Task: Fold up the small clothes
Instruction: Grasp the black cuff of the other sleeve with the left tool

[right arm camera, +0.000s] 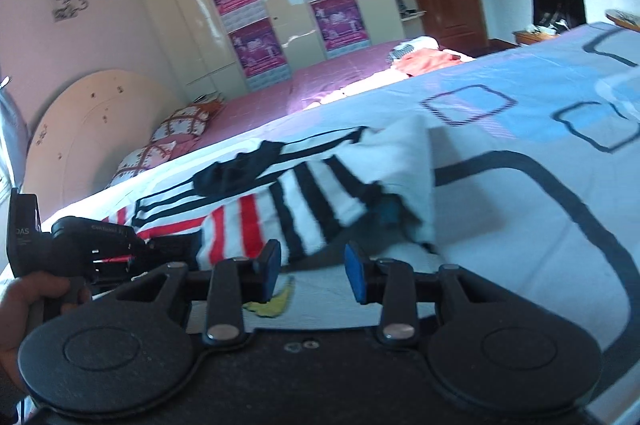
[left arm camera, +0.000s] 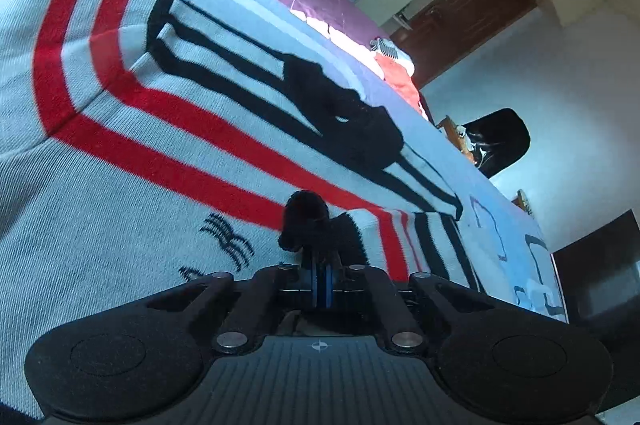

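Just beyond left hand-held gripper (left arm camera: 320, 265), striped sock (left arm camera: 160, 145)

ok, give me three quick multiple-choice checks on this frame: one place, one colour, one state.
1. The striped garment lies on:
A. the floor
B. the patterned bedsheet
C. a chair

2. Its stripes are:
A. green and yellow
B. blue only
C. red and black

3. The right gripper is:
A. open, nothing between its pads
B. shut on the garment
C. shut on a pillow

Answers:
1 B: the sheet shows all around the garment in the right wrist view.
2 C: red and black bands run across the pale knit.
3 A: the blue pads stand apart with only a bare gap between them.
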Available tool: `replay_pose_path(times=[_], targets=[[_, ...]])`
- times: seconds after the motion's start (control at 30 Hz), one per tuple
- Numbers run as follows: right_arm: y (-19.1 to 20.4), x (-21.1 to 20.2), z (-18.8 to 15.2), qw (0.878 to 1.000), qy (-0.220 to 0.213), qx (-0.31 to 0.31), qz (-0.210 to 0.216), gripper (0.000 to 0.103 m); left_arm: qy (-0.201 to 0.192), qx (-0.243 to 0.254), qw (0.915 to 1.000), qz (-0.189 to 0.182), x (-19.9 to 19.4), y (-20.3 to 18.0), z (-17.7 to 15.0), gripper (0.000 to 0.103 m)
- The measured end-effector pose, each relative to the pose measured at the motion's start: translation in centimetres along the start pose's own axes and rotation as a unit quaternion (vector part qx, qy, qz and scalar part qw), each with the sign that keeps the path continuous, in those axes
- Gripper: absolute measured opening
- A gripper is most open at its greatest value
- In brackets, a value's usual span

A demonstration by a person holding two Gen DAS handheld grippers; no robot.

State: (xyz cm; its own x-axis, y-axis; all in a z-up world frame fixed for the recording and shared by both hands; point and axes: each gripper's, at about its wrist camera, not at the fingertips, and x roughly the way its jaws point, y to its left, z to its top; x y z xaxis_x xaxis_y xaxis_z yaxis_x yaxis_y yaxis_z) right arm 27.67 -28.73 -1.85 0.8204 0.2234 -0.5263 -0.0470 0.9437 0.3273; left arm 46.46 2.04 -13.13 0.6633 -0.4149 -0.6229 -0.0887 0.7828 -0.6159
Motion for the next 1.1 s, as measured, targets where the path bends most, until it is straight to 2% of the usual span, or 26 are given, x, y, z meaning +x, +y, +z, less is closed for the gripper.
replay_pose_path(times=[0.07,0.13,0.23,0.3,0.33,0.43,0.57,0.6,0.67,0.73,0.8,0.9,1.0,1.1], targets=[[-1.2,-0.3,0.0,1.0,-0.002,0.009,-0.008,0.036,-0.034,0.043,0.9985,0.005,-0.9,-2.1,0.8,0.003],[-2.4,-0.4,0.2,1.0,-0.004,0.02,-0.01,0.036,-0.063,0.068,0.9957,-0.006,-2.3,-3.6,1.7,0.003],[-3.6,-0.4,0.7,0.999,-0.01,0.032,-0.01,0.036,-0.097,0.116,0.9884,0.005,-4.3,-4.8,2.3,0.003],[-4.1,-0.1,1.0,0.999,-0.015,0.036,-0.009,0.035,-0.107,0.133,0.985,0.027,-5.0,-4.3,2.3,0.003],[-4.3,0.2,1.1,0.999,-0.016,0.035,-0.013,0.033,-0.094,0.136,0.9854,0.042,-4.8,-3.4,2.2,0.003],[-5.2,2.6,1.8,0.999,0.006,0.036,-0.032,0.028,-0.057,0.115,0.9891,0.072,-3.8,-1.3,1.1,0.003],[-5.9,4.8,2.7,0.999,0.005,0.032,-0.027,0.026,-0.062,0.094,0.9903,0.081,-4.7,0.3,-0.1,0.003],[-5.9,5.7,2.7,0.999,0.015,0.022,-0.023,0.019,-0.06,0.094,0.9899,0.088,-4.3,0.4,-0.3,0.003],[-5.8,8.3,1.8,0.996,0.07,-0.018,-0.056,0.024,-0.058,0.09,0.9896,0.096,-4.0,1.0,-0.8,0.003],[-5.6,8.5,2.0,0.995,0.075,-0.041,-0.054,0.024,-0.064,0.077,0.9909,0.09,-4.2,1.9,-1.2,0.003],[-5.7,8.1,2.6,0.996,0.066,-0.049,-0.041,0.024,-0.068,0.077,0.9905,0.091,-4.2,2.0,-1.6,0.003],[-6.9,8.4,4.7,0.999,0.023,-0.038,-0.019,0.032,-0.07,0.07,0.9906,0.094,-4.3,2.4,-1.9,0.003],[-8.6,11.3,7.1,1.0,0.011,-0.012,-0.003,0.03,-0.077,0.066,0.9898,0.1,-4.3,2.4,-2.2,0.003],[-9.6,14.9,8.4,1.0,0.021,0.005,0.007,0.025,-0.084,0.065,0.9881,0.112,-4.3,2.0,-2.6,0.003]])
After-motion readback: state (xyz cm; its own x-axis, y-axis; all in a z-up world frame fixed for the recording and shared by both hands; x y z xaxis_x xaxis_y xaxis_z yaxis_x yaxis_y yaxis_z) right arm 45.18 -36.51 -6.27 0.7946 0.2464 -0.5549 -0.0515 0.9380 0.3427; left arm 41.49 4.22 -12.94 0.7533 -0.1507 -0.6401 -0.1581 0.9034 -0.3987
